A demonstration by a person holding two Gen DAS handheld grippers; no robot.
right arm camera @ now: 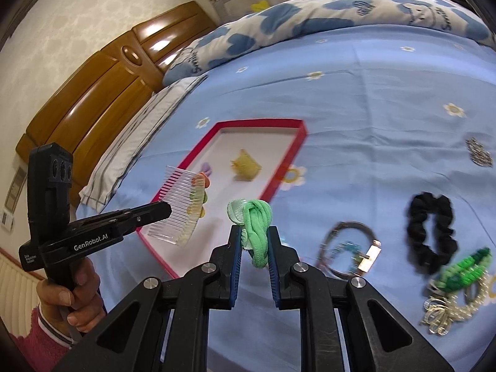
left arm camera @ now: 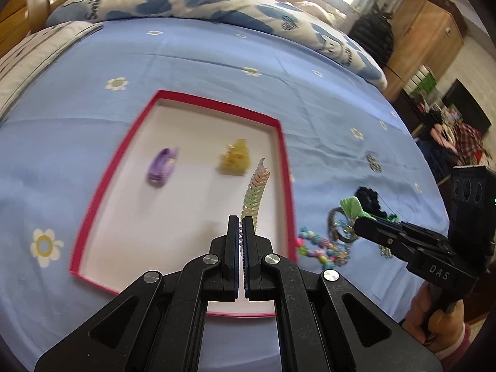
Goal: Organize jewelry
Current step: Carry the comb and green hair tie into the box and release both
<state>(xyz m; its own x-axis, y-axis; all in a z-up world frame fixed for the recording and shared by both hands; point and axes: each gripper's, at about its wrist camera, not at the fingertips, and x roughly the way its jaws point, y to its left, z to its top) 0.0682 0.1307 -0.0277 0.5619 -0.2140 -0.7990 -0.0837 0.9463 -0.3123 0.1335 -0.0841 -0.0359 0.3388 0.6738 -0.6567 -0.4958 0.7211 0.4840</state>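
Note:
A red-rimmed white tray (left arm camera: 283,155) lies on the blue bed sheet and holds a purple hair clip (left arm camera: 161,167) and a yellow hair clip (left arm camera: 234,157). My left gripper (left arm camera: 241,221) is shut on a clear pastel hair comb (left arm camera: 255,187), held above the tray's right part; the comb also shows in the right wrist view (right arm camera: 183,207). My right gripper (right arm camera: 253,232) is shut on a green hair tie (right arm camera: 255,229), held above the sheet right of the tray (right arm camera: 302,133). It appears in the left wrist view (left arm camera: 356,217) too.
Loose jewelry lies on the sheet right of the tray: a black scrunchie (right arm camera: 432,232), a metal bangle (right arm camera: 347,248), a green band (right arm camera: 465,271), clear bead pieces (right arm camera: 449,310) and a pastel bead bracelet (left arm camera: 322,248). A pillow (right arm camera: 341,12) and a wooden headboard (right arm camera: 102,86) stand beyond.

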